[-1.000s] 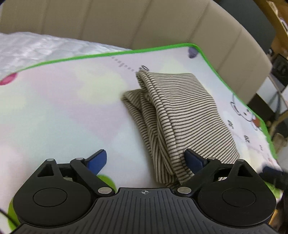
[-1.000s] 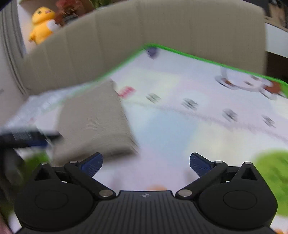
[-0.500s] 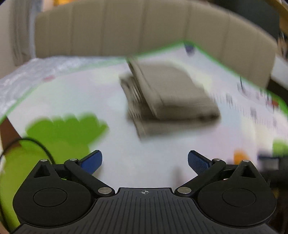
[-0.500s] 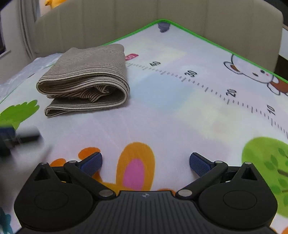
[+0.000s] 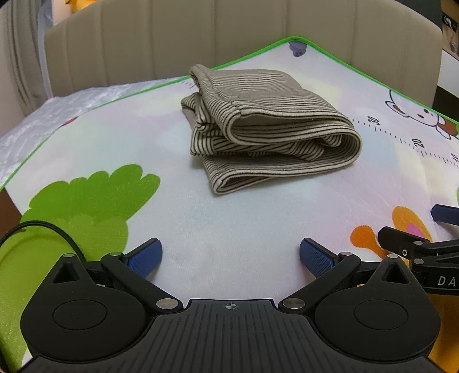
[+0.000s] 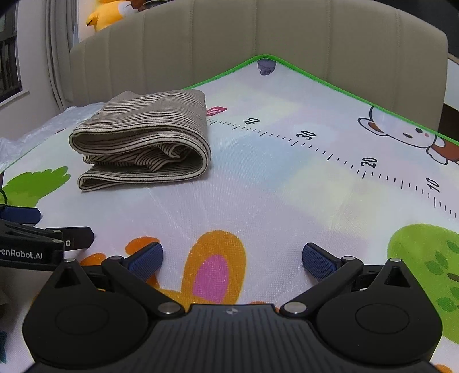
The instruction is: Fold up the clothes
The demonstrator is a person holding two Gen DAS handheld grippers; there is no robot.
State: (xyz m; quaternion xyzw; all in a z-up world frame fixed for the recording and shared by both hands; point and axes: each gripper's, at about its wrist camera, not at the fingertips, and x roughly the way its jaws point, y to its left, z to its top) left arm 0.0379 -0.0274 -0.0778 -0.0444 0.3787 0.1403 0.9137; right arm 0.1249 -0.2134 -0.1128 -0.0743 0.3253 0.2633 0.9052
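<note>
Left gripper [image 5: 231, 255]: jaws wide, nothing between them, blue pads [image 5: 145, 255] hanging over bare mat at the bottom of the left wrist frame. Right gripper [image 6: 232, 258]: jaws also wide and holding nothing, pads [image 6: 318, 261] over the orange-and-pink print at bottom centre of the right wrist frame.

Striped garment [image 5: 266, 126] is folded into a compact stack, beige with thin dark stripes. It sits in the upper centre of the left wrist frame and the upper left of the right wrist frame [image 6: 143, 137]. Rounded fold faces frame right in both views; loose layered edges face the camera and frame left. It is well apart from both grippers, touching neither.

The garment lies on a play mat [image 5: 243, 229] with a green border, a printed ruler scale [image 6: 338, 152], a cartoon dog at right [image 6: 407, 134] and a green tree print at lower left of the left wrist frame [image 5: 86, 200].

Right gripper shows at the right edge of the left wrist frame [image 5: 430, 244]; left gripper shows at the left edge of the right wrist frame [image 6: 34, 238].

Beige padded headboard [image 6: 258, 43] runs across the top behind the mat. Yellow plush toy [image 6: 106, 14] at top left of the right wrist frame. Black cable [image 5: 43, 229] loops at lower left of the left wrist frame.
</note>
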